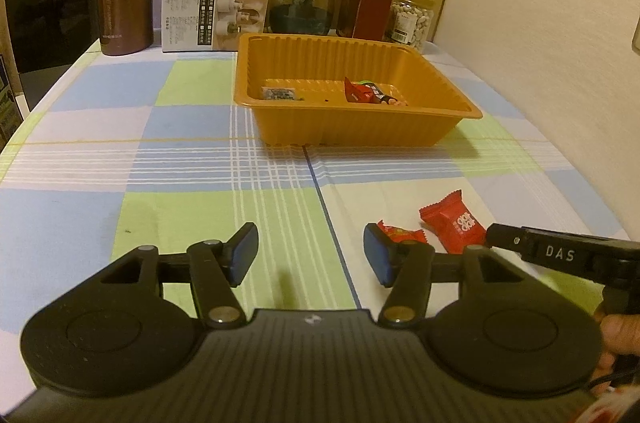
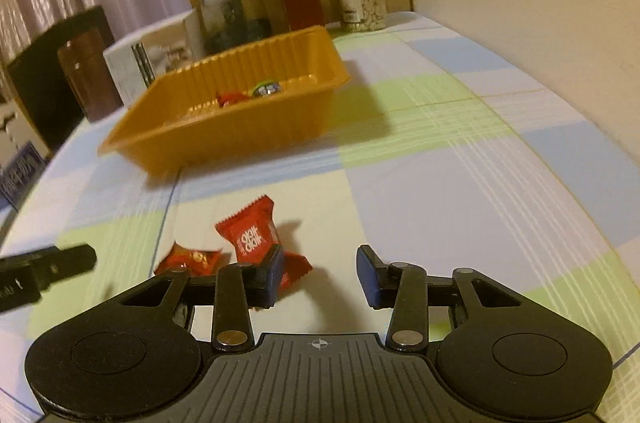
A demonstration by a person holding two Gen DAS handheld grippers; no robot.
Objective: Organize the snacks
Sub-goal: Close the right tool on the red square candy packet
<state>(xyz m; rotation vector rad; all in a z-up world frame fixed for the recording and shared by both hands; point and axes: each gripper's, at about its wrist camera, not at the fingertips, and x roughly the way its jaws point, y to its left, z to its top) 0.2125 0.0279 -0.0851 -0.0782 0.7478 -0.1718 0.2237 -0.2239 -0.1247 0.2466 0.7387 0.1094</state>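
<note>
I see warm, dim indoor light over both views. The orange tray (image 2: 224, 127) casts a soft shadow to its right. My right view smears at its left edge; fisheye bends the counter (image 1: 160, 159) in both.

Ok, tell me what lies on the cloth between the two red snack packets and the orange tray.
Nothing: in both wrist views only bare checked tablecloth runs from the red packets to the orange tray.
</note>
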